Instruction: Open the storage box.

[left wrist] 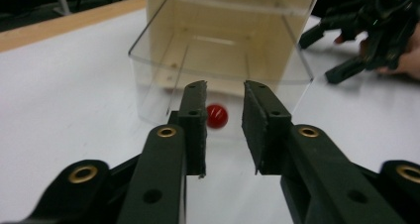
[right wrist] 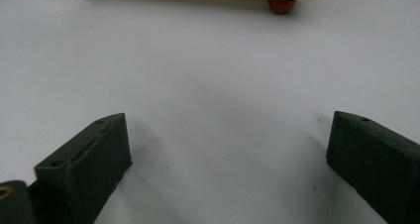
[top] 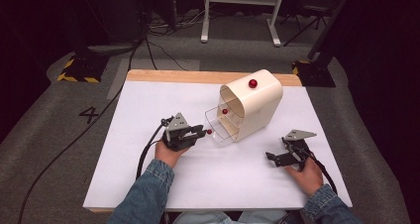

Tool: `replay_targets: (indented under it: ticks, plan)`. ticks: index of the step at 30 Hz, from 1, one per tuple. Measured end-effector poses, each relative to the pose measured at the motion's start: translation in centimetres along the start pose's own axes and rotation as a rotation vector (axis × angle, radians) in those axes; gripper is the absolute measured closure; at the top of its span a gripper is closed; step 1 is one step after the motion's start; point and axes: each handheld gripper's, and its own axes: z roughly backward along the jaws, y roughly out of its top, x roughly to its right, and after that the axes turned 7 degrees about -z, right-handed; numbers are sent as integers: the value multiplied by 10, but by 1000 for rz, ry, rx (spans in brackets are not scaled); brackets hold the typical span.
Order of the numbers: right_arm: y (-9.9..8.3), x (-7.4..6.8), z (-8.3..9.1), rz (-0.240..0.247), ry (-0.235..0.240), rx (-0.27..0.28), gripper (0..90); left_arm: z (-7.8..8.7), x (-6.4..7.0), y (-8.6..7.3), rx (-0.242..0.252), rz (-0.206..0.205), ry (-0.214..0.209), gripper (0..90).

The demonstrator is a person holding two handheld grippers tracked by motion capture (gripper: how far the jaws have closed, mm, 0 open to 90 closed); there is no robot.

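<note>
Red round knob (left wrist: 217, 116) on your clear plastic lower drawer (left wrist: 218, 80), half-drawn from the cream cabinet (top: 257, 105), sits ungripped between narrowed left tongs (left wrist: 224, 116); right tongs (right wrist: 228, 149) idle wide, near-right counter (top: 148, 105).

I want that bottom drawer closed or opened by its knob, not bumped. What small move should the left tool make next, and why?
Probably ease the left tool slightly forward, then close: the red knob sits between its open jaws but just beyond the tips, on the clear drawer front.
</note>
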Motion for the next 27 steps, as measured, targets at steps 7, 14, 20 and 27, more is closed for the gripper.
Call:
replay_targets:
  ticks: [7, 14, 20, 27]
  plan:
    - [0, 0, 0, 0, -1, 0, 33, -3, 0, 17, 13, -8, -4, 577]
    - [0, 0, 0, 0, 0, 0, 34, -12, 3, 41, 42, -20, -28, 509]
    - [0, 0, 0, 0, 0, 0, 33, -24, 4, 54, 58, -9, -42, 502]
    - [0, 0, 0, 1, 0, 0, 33, -41, -7, 60, 66, 44, -66, 526]
